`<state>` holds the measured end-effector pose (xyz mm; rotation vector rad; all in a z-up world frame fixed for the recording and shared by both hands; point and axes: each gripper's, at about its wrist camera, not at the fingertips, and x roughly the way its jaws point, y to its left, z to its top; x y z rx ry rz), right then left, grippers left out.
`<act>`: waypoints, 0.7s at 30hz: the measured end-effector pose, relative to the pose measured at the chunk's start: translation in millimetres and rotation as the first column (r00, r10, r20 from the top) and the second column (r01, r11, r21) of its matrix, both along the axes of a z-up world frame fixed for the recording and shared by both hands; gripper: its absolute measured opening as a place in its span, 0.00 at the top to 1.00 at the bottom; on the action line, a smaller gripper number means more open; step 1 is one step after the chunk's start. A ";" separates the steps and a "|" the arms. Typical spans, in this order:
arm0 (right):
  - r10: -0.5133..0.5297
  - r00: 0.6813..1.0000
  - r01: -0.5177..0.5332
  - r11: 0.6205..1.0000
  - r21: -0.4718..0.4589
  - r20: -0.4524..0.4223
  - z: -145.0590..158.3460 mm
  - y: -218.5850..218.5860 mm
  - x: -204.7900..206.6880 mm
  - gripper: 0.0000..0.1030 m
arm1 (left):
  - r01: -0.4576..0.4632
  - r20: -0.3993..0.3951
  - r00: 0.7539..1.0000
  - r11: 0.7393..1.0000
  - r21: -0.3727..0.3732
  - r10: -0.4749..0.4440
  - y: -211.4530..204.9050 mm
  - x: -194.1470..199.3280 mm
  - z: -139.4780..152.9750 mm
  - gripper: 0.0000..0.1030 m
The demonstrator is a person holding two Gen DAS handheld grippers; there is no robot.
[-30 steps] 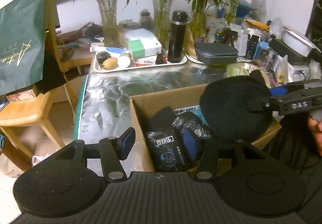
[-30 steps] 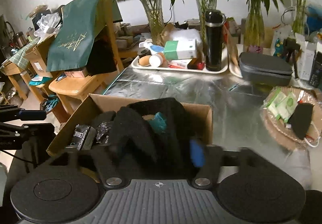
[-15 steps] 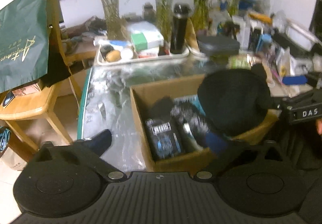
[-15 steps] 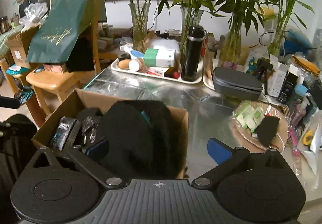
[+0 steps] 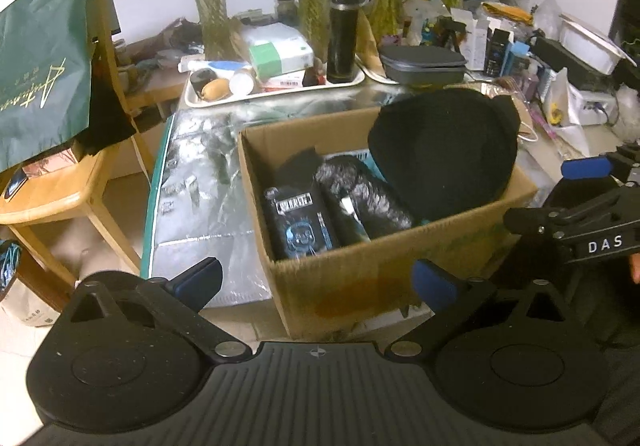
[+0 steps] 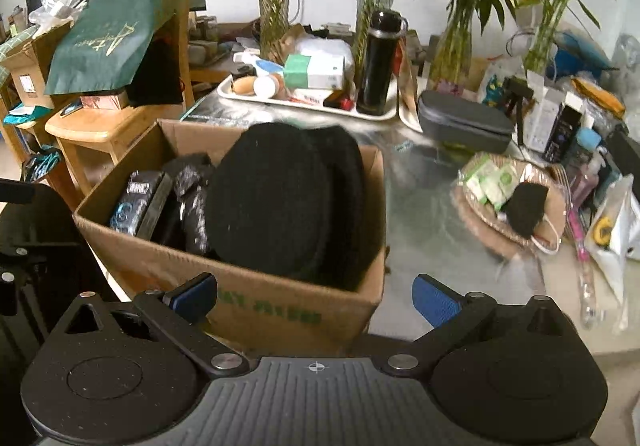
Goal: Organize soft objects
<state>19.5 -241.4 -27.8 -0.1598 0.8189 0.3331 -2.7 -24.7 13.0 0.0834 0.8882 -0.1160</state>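
A black knit hat [image 5: 440, 157] rests in the right end of an open cardboard box [image 5: 380, 278], leaning on its wall and poking above the rim. Beside it in the box lie a black packet with blue print [image 5: 298, 221] and a glittery black bag [image 5: 360, 189]. My left gripper [image 5: 316, 282] stands open in front of the box with nothing between its fingers. In the right wrist view, my right gripper [image 6: 316, 298] is also open and empty, just short of the box's [image 6: 260, 302] front wall, with the hat [image 6: 280, 197] ahead of it.
The box sits on a foil-covered table [image 6: 432, 230]. Behind it stand a white tray [image 6: 304, 101] with a black flask [image 6: 378, 61], a grey case [image 6: 464, 121] and glass vases. A woven basket [image 6: 472, 213] holds a black cloth [image 6: 526, 201]. A wooden chair [image 5: 52, 189] stands left.
Both grippers' jaws have gone wide open and drawn back from the box. The black hat, held over the box before, now rests inside it, free of the fingers.
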 end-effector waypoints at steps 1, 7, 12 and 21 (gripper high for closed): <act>-0.004 1.000 0.004 1.000 0.001 -0.005 -2.4 0.0 -2.1 0.00 | -0.007 0.001 1.000 1.000 0.005 0.007 -0.6 -1.4 -1.1 0.00; -0.013 1.000 0.013 1.000 0.004 -0.025 -15.1 4.4 -12.9 0.00 | -0.041 -0.002 0.999 0.999 0.006 0.041 -1.8 -8.3 -8.4 0.00; -0.021 1.000 0.021 1.000 -0.003 -0.019 -20.4 6.4 -19.6 0.00 | -0.063 -0.019 0.998 0.998 -0.001 0.063 -0.3 -8.5 -13.9 0.00; -0.050 0.998 0.050 0.999 -0.001 -0.026 -17.2 0.8 -18.4 0.00 | -0.080 -0.022 0.997 0.997 -0.002 0.080 -0.3 -6.2 -12.6 0.00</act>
